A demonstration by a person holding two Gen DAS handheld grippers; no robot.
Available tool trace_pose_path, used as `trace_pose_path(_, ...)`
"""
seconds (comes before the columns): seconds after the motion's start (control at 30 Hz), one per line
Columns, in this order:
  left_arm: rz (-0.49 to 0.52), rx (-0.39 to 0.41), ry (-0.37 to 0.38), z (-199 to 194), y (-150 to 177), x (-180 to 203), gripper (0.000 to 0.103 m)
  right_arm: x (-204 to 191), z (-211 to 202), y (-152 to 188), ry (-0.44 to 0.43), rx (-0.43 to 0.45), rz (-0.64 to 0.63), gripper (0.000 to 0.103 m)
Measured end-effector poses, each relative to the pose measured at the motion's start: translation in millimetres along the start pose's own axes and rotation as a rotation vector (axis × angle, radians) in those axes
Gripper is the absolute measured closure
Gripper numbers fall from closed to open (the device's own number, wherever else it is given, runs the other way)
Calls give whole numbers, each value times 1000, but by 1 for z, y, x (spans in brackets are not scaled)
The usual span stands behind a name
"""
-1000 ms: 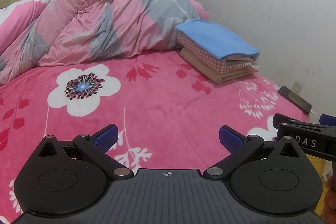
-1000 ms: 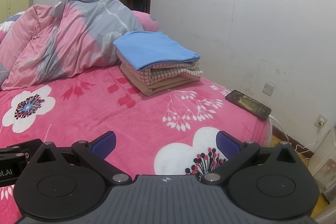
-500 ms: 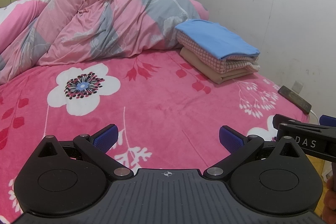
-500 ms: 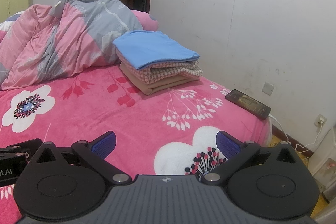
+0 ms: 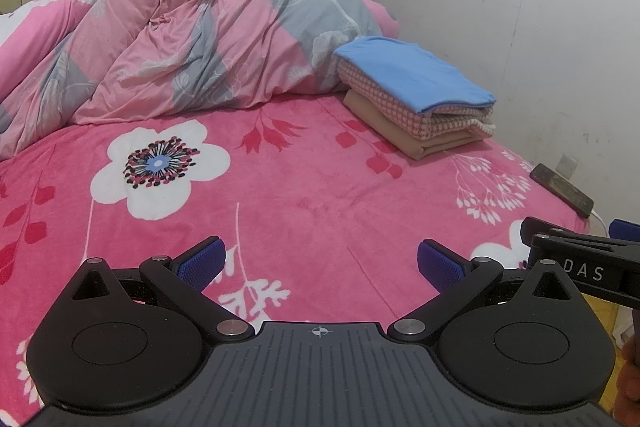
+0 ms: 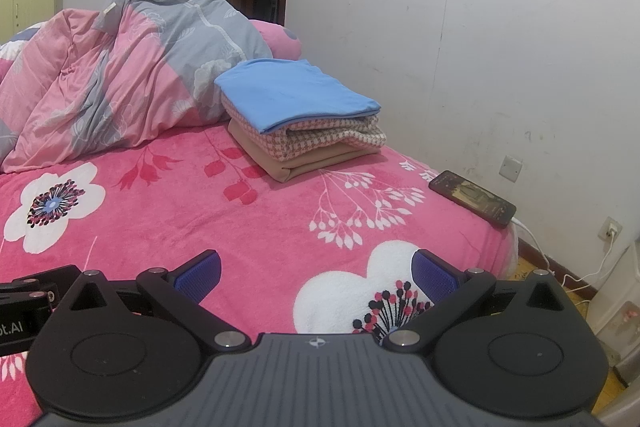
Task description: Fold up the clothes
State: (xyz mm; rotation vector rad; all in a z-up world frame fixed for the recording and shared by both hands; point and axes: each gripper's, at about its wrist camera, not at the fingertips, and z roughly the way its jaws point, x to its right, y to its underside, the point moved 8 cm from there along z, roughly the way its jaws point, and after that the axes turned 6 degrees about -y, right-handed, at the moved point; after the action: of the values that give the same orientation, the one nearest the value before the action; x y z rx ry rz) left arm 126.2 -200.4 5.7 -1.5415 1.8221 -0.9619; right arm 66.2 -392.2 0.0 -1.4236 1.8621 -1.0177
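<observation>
A stack of folded clothes (image 5: 416,95) (image 6: 300,115) rests on the pink flowered bed: blue piece on top, pink checked one under it, tan one at the bottom. It lies far ahead of both grippers, near the wall. My left gripper (image 5: 319,261) hovers open over the bedspread with nothing between its blue pads. My right gripper (image 6: 316,273) is open too, above a white flower print, and holds nothing. Each gripper's body shows at the edge of the other's view.
A rumpled pink and grey duvet (image 5: 192,39) (image 6: 120,67) is heaped at the back of the bed. A phone (image 6: 472,197) (image 5: 562,189) lies at the bed's right edge with a white cable running to a wall socket (image 6: 610,229). White wall stands close on the right.
</observation>
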Motion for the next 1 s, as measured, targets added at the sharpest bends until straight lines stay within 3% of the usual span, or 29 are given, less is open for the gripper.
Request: trace_pose_path(1.0,-2,-2,-3,0,0,-3,0,-1,-1,-2,1,-3,0,0)
